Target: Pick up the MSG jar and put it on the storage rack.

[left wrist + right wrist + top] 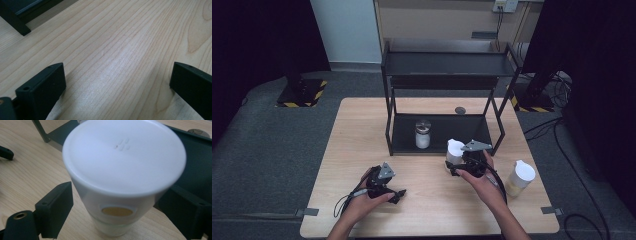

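White-lidded jar (122,177) stands upright on the wooden table (362,130), its long axis vertical and its lid facing up, just in front of the near right corner of the black shelf rack (447,65). The right gripper (460,167) has its jaws spread wide on either side of the jar; in the right gripper view a gap shows between the left jaw and the jar wall, so nothing is clamped. The left gripper (398,194) rests near the table's near edge, left of centre, its jaws wide apart over bare wood. A second white-lidded jar (520,177) stands near the right edge, apart from the first. A metal-lidded jar (423,133) sits on the rack's bottom shelf. Open tabletop lies between the two grippers and along the left side.
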Action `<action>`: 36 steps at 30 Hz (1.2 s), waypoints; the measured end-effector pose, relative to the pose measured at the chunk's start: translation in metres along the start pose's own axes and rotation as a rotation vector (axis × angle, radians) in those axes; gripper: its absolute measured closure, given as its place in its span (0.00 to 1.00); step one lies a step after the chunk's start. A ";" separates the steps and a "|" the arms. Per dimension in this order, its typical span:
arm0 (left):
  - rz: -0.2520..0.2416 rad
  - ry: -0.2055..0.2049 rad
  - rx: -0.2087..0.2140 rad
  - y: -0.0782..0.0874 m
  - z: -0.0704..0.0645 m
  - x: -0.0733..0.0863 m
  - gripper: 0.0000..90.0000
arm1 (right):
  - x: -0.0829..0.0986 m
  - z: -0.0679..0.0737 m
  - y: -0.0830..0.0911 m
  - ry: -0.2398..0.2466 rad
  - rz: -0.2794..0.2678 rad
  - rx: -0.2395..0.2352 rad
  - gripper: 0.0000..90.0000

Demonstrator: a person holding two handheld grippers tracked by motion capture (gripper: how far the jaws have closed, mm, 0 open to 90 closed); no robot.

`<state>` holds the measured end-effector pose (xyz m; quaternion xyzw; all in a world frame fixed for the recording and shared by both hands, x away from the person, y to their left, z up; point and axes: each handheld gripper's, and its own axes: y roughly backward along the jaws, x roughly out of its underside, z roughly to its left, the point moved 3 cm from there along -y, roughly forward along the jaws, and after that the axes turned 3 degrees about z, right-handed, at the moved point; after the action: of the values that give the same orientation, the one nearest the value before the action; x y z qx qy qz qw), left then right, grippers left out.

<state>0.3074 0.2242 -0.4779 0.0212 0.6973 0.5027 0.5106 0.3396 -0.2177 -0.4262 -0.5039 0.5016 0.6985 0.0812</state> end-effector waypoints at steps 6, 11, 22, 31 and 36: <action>0.000 0.000 0.000 0.000 0.000 0.000 0.00 | -0.006 0.001 -0.001 0.013 0.003 0.005 0.23; 0.000 0.000 0.000 0.000 0.000 0.000 0.00 | -0.009 0.001 -0.002 0.021 0.006 0.004 0.33; 0.000 0.000 0.000 0.000 0.000 0.000 0.00 | -0.010 0.003 -0.002 -0.003 0.019 0.011 0.35; 0.000 -0.001 0.001 0.000 0.000 0.000 0.00 | -0.011 0.009 0.004 -0.029 0.017 0.026 0.35; 0.000 -0.001 0.001 0.000 0.000 0.000 0.00 | -0.015 0.013 0.007 -0.038 0.004 0.037 0.35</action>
<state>0.3077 0.2243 -0.4778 0.0218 0.6971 0.5025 0.5109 0.3345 -0.2049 -0.4103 -0.4878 0.5140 0.6987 0.0986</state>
